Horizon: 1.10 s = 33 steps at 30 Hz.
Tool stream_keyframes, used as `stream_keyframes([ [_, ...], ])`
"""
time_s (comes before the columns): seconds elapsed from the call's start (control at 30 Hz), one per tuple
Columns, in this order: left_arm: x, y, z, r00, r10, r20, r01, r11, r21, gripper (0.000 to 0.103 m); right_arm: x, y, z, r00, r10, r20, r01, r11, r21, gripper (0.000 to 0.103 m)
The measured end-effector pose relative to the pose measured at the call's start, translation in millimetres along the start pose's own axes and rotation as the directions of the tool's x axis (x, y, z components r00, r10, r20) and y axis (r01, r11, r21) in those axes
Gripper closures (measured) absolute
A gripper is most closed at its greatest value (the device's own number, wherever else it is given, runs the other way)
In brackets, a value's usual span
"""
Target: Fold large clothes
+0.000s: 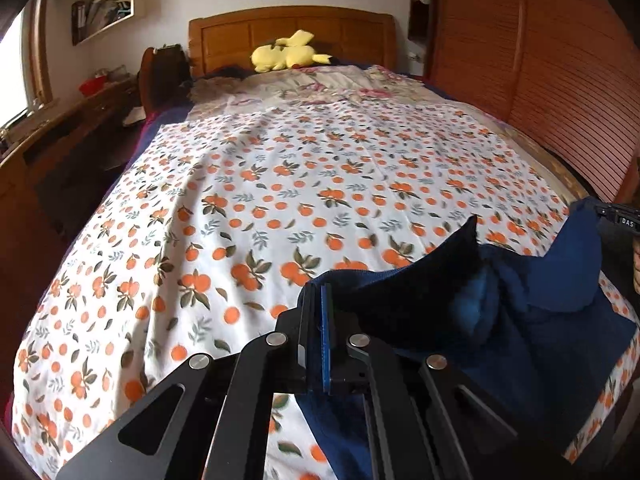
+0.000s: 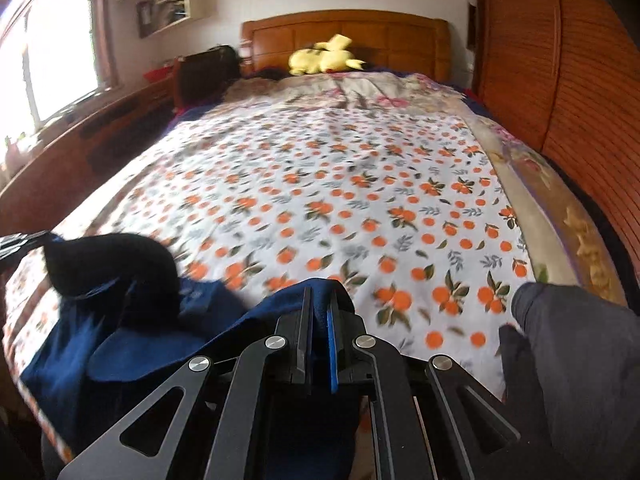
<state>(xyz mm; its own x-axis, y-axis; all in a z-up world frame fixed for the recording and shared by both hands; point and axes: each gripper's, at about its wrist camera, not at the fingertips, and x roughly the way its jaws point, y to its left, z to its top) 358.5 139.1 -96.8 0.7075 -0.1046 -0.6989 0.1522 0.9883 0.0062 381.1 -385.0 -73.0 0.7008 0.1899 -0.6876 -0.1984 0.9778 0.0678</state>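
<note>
Left hand-held gripper [image 1: 318,336]: we have it clamped on the navy garment [image 1: 540,320].
Right hand-held gripper [image 2: 320,340]: clamped likewise.
Garment: at the bed's [image 1: 280,184] foot edge, stretched between both, headboard ahead.

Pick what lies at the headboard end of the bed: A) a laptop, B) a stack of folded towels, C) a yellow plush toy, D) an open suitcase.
C: a yellow plush toy lies against the wooden headboard, past the orange-print sheet.
</note>
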Motion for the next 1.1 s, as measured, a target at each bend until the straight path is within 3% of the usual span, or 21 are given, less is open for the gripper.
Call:
stream_keyframes([
  [0.13,18.2,8.8,1.5,0.999,0.019,-0.031,-0.019,1.000,-0.008,0.100,26.2,-15.1,5.6,0.999,-0.039,-0.014,0.040,0.998,0.046,0.099],
  [0.23,19.1,12.7,-4.8,0.999,0.022,-0.027,-0.022,1.000,-0.004,0.090,37.4,-19.6,4.4,0.999,-0.038,-0.032,0.040,0.997,0.070,0.097],
  [0.3,14.6,13.1,-10.4,0.999,0.045,-0.017,-0.045,0.999,0.002,0.067,39.0,-20.6,2.4,0.998,-0.047,-0.035,0.049,0.996,0.077,0.094],
  [0.37,5.5,14.3,-15.8,0.999,0.049,0.000,-0.049,0.999,0.000,0.053,32.1,-21.8,1.0,0.997,-0.080,-0.010,0.080,0.993,0.087,0.068],
  [0.53,-21.0,11.4,-31.7,0.998,0.039,0.039,-0.039,0.999,-0.017,0.040,-0.3,-6.1,-1.9,0.994,-0.094,0.058,0.092,0.995,0.023,0.064],
  [0.67,-41.6,1.1,-49.2,0.997,0.016,0.070,-0.014,0.999,-0.030,0.026,-26.5,28.6,-18.0,0.997,-0.017,0.072,0.022,0.997,-0.078,0.064],
  [0.9,-55.5,-26.1,-77.8,0.997,-0.017,0.074,0.020,0.999,-0.039,0.026,-33.4,91.7,-61.1,0.990,0.137,-0.020,-0.138,0.975,-0.173,0.064],
  [1.03,-60.3,-42.3,-92.4,0.997,-0.033,0.071,0.035,0.999,-0.023,0.026,-20.6,119.3,-80.5,0.980,0.173,-0.102,-0.192,0.956,-0.223,0.064],
  [1.1,-63.8,-49.3,-98.8,0.996,-0.044,0.073,0.045,0.999,-0.017,0.015,-7.3,129.4,-86.7,0.976,0.156,-0.153,-0.192,0.948,-0.254,0.064],
])
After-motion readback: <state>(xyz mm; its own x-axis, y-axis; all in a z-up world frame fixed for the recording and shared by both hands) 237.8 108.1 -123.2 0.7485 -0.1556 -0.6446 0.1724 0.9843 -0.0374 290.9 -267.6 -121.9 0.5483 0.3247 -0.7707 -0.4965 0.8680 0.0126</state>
